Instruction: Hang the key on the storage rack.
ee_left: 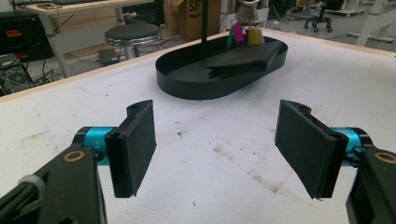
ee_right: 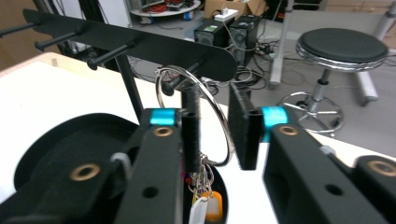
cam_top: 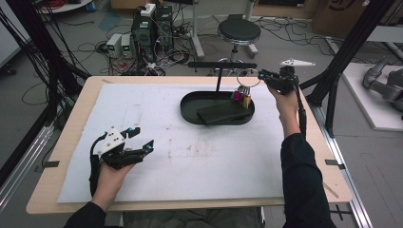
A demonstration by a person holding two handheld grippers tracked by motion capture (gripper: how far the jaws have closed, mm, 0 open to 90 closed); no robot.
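Silver wire forms the key ring (ee_right: 196, 116), which hangs over 1 of the black pegs (ee_right: 180, 81) on the rack's crossbar (ee_right: 130, 44), with its bunch of coloured tags (cam_top: 241, 96) dangling below, just above the far right end of the black oval tray (cam_top: 190, 102). In the right gripper view the ring sits between the jaws of the right gripper (ee_right: 217, 133), but the pads are parted and do not seem to press on it: one pad stands just beside the wire on the left, the other a little clear on the right, so the ring appears to hang by its own weight on the peg. By that reading the hanging itself is done and the grip is let go; what is left for this hand is to draw back from the rack without snagging the ring or pulling it off the peg. In the tray lies a flat dark object (cam_top: 222, 112), near the post (cam_top: 218, 80) that carries the crossbar. Well apart, at the near left of the white tabletop (cam_top: 190, 156), the left gripper (cam_top: 141, 137) rests in the person's hand with its jaws wide open and nothing between them, only the stained white surface showing beyond. A round stool (cam_top: 238, 31) and cabling lie on the floor at the far side.
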